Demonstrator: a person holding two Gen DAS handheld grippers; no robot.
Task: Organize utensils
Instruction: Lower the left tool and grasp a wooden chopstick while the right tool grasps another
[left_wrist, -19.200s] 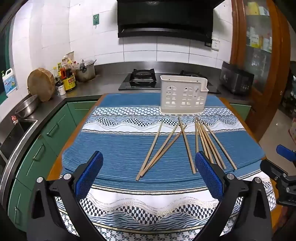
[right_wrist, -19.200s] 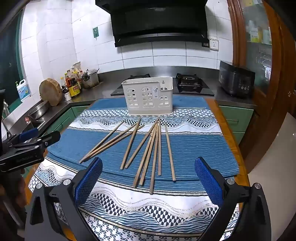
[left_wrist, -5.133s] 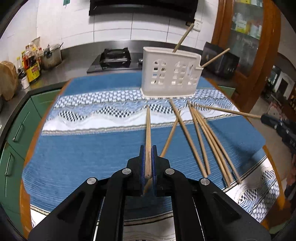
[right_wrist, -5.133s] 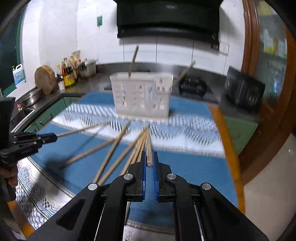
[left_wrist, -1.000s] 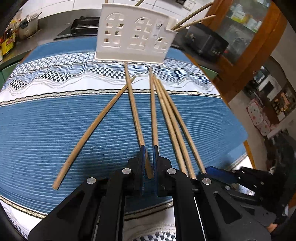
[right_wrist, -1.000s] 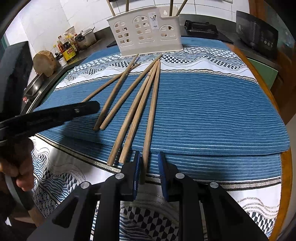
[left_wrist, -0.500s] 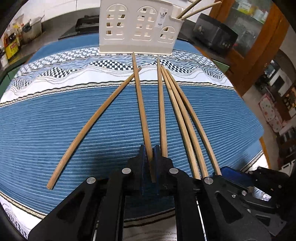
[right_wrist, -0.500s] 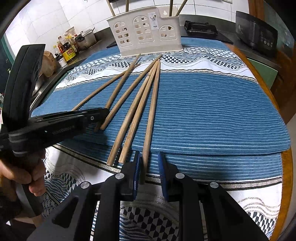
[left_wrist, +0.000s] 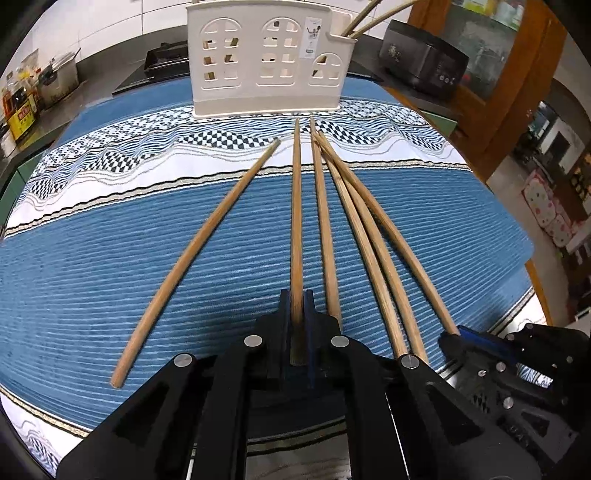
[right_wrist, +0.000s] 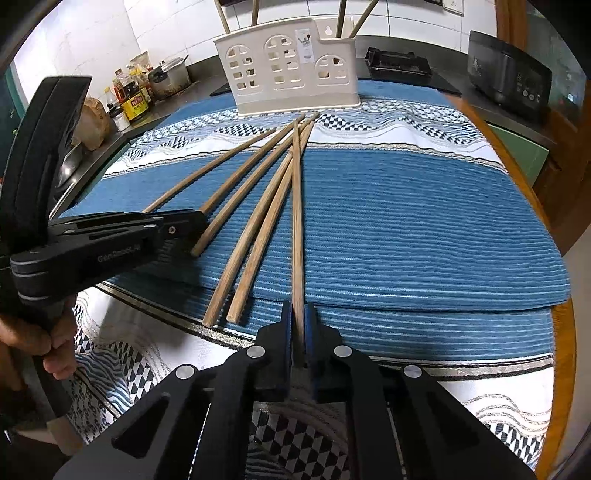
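Six wooden chopsticks (left_wrist: 207, 243) are spread on the blue mat (left_wrist: 92, 258). One is clamped by the left gripper (left_wrist: 296, 295). Another is pinched by the right gripper (right_wrist: 298, 314).

White-tiled kitchen wall (right_wrist: 99, 48), wooden cabinet (left_wrist: 491, 74)

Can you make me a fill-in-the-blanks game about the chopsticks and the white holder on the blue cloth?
1. The left hand-held gripper is shut on one ____.
2. The white holder has little cut-outs shaped like arched ____.
3. The right hand-held gripper is ____ on a chopstick too.
4. The loose chopsticks lie on a ____ striped cloth.

Missing words: chopstick; windows; shut; blue
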